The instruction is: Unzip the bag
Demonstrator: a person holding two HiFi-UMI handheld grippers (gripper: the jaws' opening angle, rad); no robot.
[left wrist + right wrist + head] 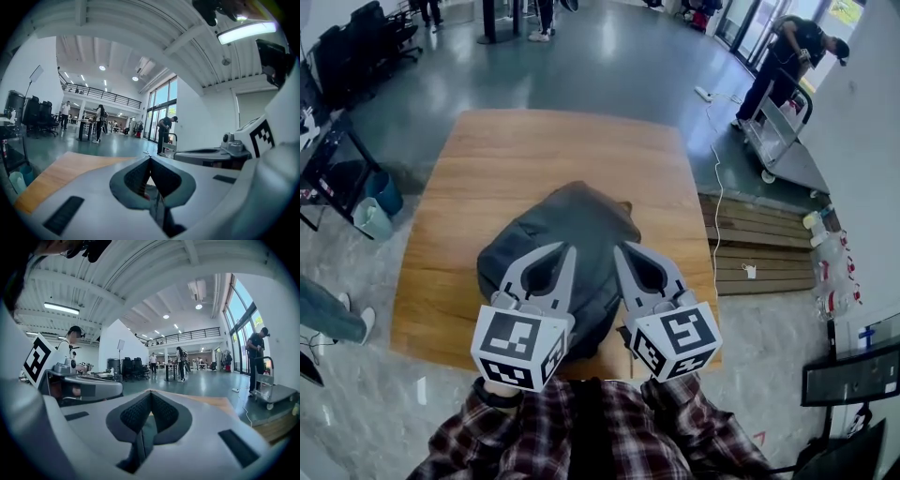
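Observation:
A dark grey bag [572,225] lies slumped on the wooden table [534,150], toward its near edge. Both grippers hover over the bag's near half, side by side, pointing away from me. The left gripper [566,247] has its jaws pressed together with nothing in them, as the left gripper view [150,157] also shows. The right gripper [620,247] is likewise shut and empty [150,393]. Both gripper views look level across the room, so the bag is hidden from them. I cannot make out the bag's zipper.
A person bends over a flat cart [780,141] at the far right. Low wooden steps [759,246] adjoin the table's right side, with a cable [718,178] trailing on the floor. Office chairs [356,47] and a blue bin [384,192] stand left.

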